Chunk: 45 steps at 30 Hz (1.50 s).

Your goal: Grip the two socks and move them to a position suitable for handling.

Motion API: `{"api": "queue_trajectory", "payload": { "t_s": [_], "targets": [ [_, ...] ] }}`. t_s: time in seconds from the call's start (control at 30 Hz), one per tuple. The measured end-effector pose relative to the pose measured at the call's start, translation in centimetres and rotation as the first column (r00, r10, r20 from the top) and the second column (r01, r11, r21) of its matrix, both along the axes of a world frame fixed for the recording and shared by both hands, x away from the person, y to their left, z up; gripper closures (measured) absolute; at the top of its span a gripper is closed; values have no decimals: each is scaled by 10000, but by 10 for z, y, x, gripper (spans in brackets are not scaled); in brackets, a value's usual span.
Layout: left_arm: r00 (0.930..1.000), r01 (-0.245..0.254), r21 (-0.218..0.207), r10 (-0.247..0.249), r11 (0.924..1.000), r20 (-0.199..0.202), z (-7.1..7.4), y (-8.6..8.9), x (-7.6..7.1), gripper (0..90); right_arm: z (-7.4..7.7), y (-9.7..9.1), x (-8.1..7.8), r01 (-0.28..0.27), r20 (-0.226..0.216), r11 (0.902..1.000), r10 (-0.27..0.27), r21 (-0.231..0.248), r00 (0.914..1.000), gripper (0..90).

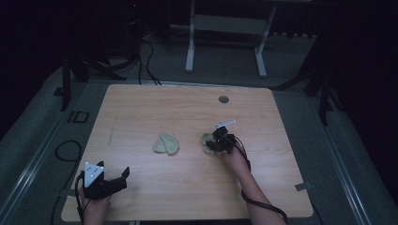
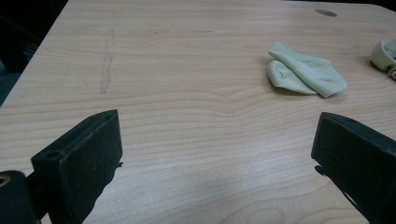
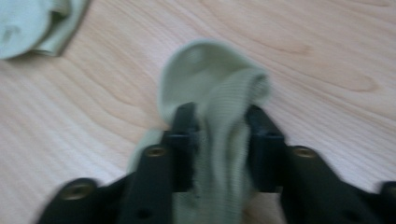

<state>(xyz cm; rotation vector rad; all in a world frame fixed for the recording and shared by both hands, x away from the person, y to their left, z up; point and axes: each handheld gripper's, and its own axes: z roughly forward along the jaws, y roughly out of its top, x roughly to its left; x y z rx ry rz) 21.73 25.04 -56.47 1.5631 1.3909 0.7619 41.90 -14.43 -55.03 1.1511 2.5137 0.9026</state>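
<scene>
Two pale green socks lie on the wooden table point(image 1: 141, 108). One folded sock point(image 1: 166, 143) point(image 2: 306, 72) point(image 3: 32, 23) rests at the table's middle. My right gripper point(image 1: 212, 143) point(image 3: 219, 116) is shut on the second sock point(image 1: 206, 140) point(image 3: 210, 79), whose ribbed cloth is bunched between the two black jaws, just right of the folded one. That sock's edge point(image 2: 385, 55) also peeks in at the far right of the left gripper view. My left gripper point(image 1: 119, 178) point(image 2: 215, 154) stands open near the front left corner, nothing between its jaws.
A round grey cable hole point(image 1: 224, 99) point(image 2: 325, 12) sits near the table's far edge. A faint scuff mark point(image 2: 106, 63) runs along the left part of the top. White desk legs point(image 1: 190, 51) and cables point(image 1: 148, 61) stand on the floor beyond.
</scene>
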Motion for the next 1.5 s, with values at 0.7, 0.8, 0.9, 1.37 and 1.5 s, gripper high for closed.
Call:
{"api": "queue_trajectory", "payload": {
  "t_s": [0.7, 0.8, 0.9, 1.37, 1.5],
  "targets": [
    [9998, 129, -36, -128, 9999, 129, 2, -4, 0, 21, 58, 7, -61, -2393, 545, 9704, 2374, 320, 9699, 756],
    [9997, 197, 5, -197, 9998, 114, 3, -6, -2, 20, 62, 12, -76, -2995, 564, 9539, 2980, 196, 9529, 755],
    [9994, 351, 4, -351, 9994, 43, 2, -10, -3, 20, 61, 15, -89, -3319, 529, 9431, 3306, 182, 9423, 755],
    [9903, 1386, 121, -1387, 9903, 117, 7, -33, -9, 20, 15, 17, -125, -4397, -436, 8967, 4379, -500, 8980, 750],
    [9855, 1691, 101, -1692, 9855, 97, 7, -40, -11, 20, 6, 20, -125, -4503, -613, 8892, 4465, -813, 8927, 744]
  ]
}}
